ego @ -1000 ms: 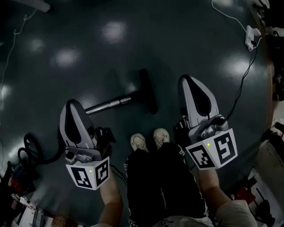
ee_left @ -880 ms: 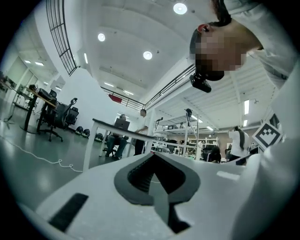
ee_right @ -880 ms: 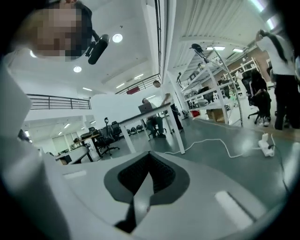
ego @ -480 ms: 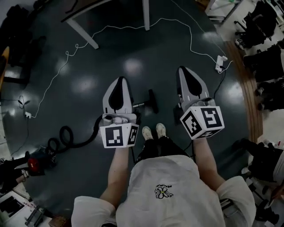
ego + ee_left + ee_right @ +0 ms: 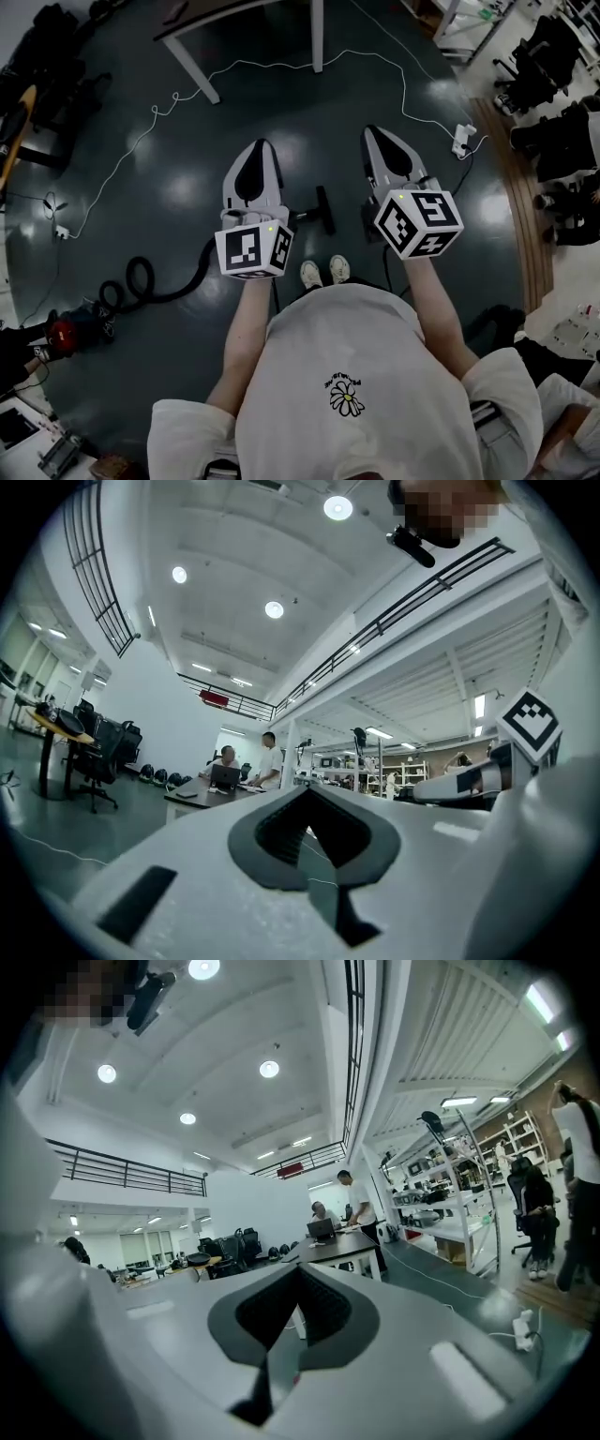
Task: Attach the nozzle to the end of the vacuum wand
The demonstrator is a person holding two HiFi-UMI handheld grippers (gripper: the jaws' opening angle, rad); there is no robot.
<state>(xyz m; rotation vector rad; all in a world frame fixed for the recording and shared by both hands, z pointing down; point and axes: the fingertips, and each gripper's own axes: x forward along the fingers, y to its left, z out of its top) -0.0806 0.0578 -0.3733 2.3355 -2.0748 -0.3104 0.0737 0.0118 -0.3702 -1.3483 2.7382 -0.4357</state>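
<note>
In the head view the black nozzle (image 5: 324, 210) lies on the dark floor just ahead of the person's shoes, set crosswise at the end of the metal wand (image 5: 302, 218). Most of the wand is hidden behind my left gripper (image 5: 261, 143). The black hose (image 5: 155, 289) runs left to the red vacuum body (image 5: 60, 332). Both grippers are held high above the floor, side by side and pointing forward, my right gripper (image 5: 371, 130) to the right of the nozzle. Each is shut with nothing in it. The left gripper (image 5: 307, 793) and right gripper (image 5: 298, 1269) views show only the hall beyond closed jaws.
A table's legs (image 5: 317, 36) stand ahead, with a white cable (image 5: 234, 67) trailing across the floor to a power strip (image 5: 462, 139). Office chairs (image 5: 548, 56) crowd the right side. Clutter lies at the lower left (image 5: 28, 412). People sit and stand at a distant table (image 5: 246, 766).
The person has straightened up from near the floor. Both shut grippers rose with them, away from the nozzle and wand, which now look small and far below.
</note>
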